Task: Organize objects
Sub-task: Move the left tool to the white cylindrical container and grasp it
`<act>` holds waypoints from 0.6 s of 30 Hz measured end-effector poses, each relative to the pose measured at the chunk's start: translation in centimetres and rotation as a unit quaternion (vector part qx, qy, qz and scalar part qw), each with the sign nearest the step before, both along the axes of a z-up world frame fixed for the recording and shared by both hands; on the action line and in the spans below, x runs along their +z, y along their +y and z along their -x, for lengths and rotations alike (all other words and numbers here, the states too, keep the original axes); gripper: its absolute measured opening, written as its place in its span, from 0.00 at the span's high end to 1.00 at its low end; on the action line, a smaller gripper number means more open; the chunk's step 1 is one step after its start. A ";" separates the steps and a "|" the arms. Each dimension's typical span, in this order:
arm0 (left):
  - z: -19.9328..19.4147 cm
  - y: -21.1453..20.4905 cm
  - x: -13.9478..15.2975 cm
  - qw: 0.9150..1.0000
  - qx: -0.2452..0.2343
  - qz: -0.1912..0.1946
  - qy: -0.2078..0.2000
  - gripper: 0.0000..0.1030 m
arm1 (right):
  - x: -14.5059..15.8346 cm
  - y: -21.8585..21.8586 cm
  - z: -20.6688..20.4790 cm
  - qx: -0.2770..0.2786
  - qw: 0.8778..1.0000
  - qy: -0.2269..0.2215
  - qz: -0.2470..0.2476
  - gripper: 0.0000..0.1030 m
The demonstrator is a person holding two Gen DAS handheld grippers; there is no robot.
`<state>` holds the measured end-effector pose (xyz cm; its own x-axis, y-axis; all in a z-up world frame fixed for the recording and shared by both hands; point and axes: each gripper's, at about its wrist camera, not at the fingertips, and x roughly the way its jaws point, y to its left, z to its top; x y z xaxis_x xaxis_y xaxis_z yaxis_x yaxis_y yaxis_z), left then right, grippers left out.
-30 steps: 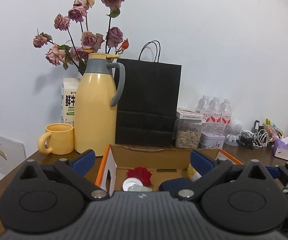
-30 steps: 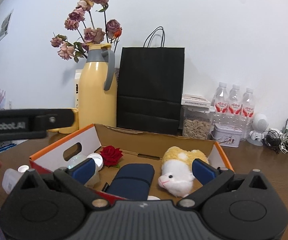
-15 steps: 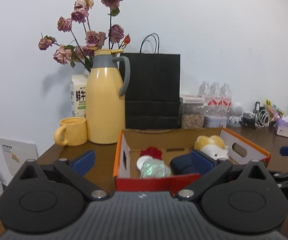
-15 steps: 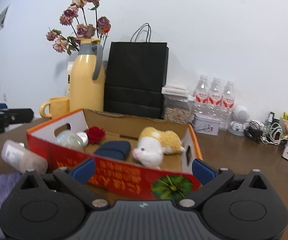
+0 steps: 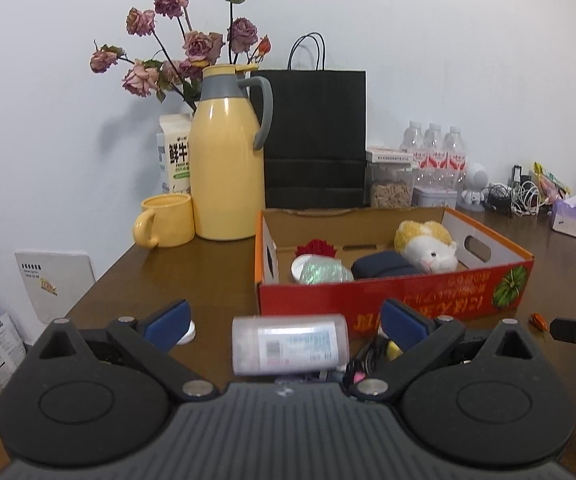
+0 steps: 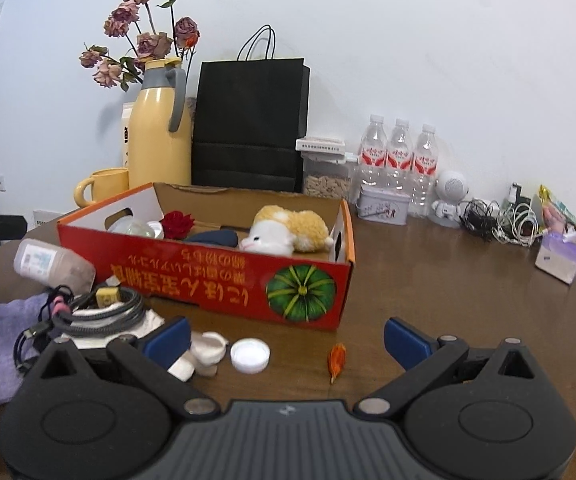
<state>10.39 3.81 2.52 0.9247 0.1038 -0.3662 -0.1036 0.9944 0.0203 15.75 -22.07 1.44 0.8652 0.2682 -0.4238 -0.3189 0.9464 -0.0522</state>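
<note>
A red cardboard box (image 5: pixel 391 298) (image 6: pixel 224 276) on the brown table holds a plush toy (image 5: pixel 427 246) (image 6: pixel 288 230), a red rose (image 5: pixel 315 248) (image 6: pixel 178 224), a dark case (image 5: pixel 383 264) and a shiny round thing (image 5: pixel 319 272). A clear bottle (image 5: pixel 289 344) (image 6: pixel 52 264) lies in front of the box, between my open left gripper's fingers (image 5: pixel 284 320). My right gripper (image 6: pixel 288 334) is open and empty above a white cap (image 6: pixel 250 355), a white wad (image 6: pixel 204 354) and an orange scrap (image 6: pixel 336 360).
Cables (image 6: pixel 88 308) lie on a purple pouch (image 6: pixel 8 340) at the front left. A yellow jug (image 5: pixel 228 160), yellow mug (image 5: pixel 166 220), black bag (image 5: pixel 313 140), seed jar (image 6: pixel 325 172), water bottles (image 6: pixel 397 160) and chargers (image 6: pixel 507 220) stand along the wall.
Both grippers have pulled back from above the box toward the table's front. The bottle and the loose items in front of the box have come into view.
</note>
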 end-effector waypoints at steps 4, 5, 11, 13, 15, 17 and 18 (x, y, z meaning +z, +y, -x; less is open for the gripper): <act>0.7 0.0 -0.3 1.000 -0.003 0.006 0.018 0.00 | -0.2 -0.3 0.9 0.001 1.000 0.006 -0.007 0.00; 0.8 0.0 -0.4 1.000 -0.004 0.006 0.022 0.00 | -0.3 -0.3 1.1 0.001 1.000 0.007 -0.008 0.00; 1.0 -0.1 -0.9 0.999 -0.010 0.005 0.048 0.00 | -0.7 -0.5 1.7 0.005 1.000 0.018 -0.010 0.00; 0.8 -0.1 -1.2 0.998 -0.014 0.003 0.058 0.00 | -0.9 -0.6 1.7 0.002 1.000 0.022 -0.012 0.00; 0.3 -0.1 -1.6 0.998 -0.017 0.004 0.066 0.00 | -1.1 -0.8 1.7 0.000 1.000 0.025 -0.015 0.00; -0.4 -0.1 -1.8 0.997 -0.017 0.004 0.072 0.00 | -1.3 -0.9 1.7 -0.002 0.999 0.028 -0.016 0.00; -1.0 -0.1 -1.8 0.997 -0.012 0.004 0.075 0.00 | -1.4 -0.9 1.7 -0.002 0.999 0.030 -0.017 0.00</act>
<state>11.42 3.76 0.72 0.8615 0.0778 -0.5018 -0.0754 0.9968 0.0251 14.03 -22.98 0.09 0.8401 0.2789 -0.4653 -0.3160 0.9488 -0.0018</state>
